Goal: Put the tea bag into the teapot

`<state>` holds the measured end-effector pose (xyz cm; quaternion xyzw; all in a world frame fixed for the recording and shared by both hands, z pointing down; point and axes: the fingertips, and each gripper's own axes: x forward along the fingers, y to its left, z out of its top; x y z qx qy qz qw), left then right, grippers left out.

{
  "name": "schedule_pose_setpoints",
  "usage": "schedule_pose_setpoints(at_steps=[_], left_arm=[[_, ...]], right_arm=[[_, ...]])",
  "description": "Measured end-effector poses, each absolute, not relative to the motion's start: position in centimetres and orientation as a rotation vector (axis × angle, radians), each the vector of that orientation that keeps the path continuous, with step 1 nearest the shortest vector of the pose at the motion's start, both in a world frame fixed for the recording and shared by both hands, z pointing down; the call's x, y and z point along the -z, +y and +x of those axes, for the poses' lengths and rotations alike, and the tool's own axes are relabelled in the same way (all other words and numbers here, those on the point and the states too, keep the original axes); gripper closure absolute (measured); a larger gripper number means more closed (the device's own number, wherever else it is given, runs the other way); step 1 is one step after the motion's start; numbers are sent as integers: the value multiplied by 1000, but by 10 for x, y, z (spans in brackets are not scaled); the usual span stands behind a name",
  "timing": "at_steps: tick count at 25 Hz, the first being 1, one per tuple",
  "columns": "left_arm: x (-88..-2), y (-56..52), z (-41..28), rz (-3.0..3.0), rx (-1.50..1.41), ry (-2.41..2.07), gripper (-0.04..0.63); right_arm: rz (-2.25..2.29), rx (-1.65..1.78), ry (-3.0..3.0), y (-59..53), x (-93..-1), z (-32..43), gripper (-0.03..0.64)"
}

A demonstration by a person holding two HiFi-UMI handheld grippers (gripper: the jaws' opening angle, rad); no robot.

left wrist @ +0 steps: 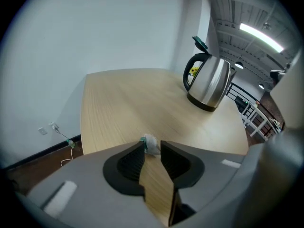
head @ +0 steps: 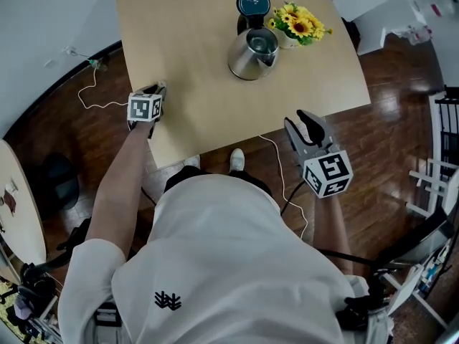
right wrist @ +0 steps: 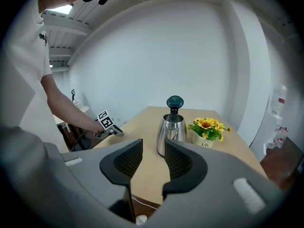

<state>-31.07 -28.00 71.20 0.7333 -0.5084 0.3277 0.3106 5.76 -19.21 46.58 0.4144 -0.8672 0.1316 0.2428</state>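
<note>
Left tongs (left wrist: 152,145): apart around tea bag (left wrist: 150,141), on surface (left wrist: 123,108).
Right tongs (right wrist: 153,148): apart, empty.
Teapot (left wrist: 209,82): lid open; bag not in.

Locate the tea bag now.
Left gripper view: the tea bag lies on the table near its left edge, between the tips of the left tongs, far from the steel teapot.

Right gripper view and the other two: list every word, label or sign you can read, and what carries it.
"Life": on the small white flower pot of yellow sunflowers; tiny, so not certain.
Black-and-white marker cubes: square codes only, no letters.
White shirt: a dark emblem, no words.
Shiny steel kettle: no print visible.
</note>
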Motion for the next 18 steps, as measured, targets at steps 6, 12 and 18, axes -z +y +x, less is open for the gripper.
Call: schedule_pose_setpoints(at_steps=[6,12,18], left_arm=[[-711,-283,-310,1971,-915,-1324,595],[-658,-291,-284,2128,-853,-1297,595],[-581,-299,-232,2337,-751,-1229,595]], right_arm=[[1156,-361,-2356,-198,-466,59,479],[1159,-367,-2379,-205,-467,58,479],[1145,-367,-2394,-211,-468,63,479]])
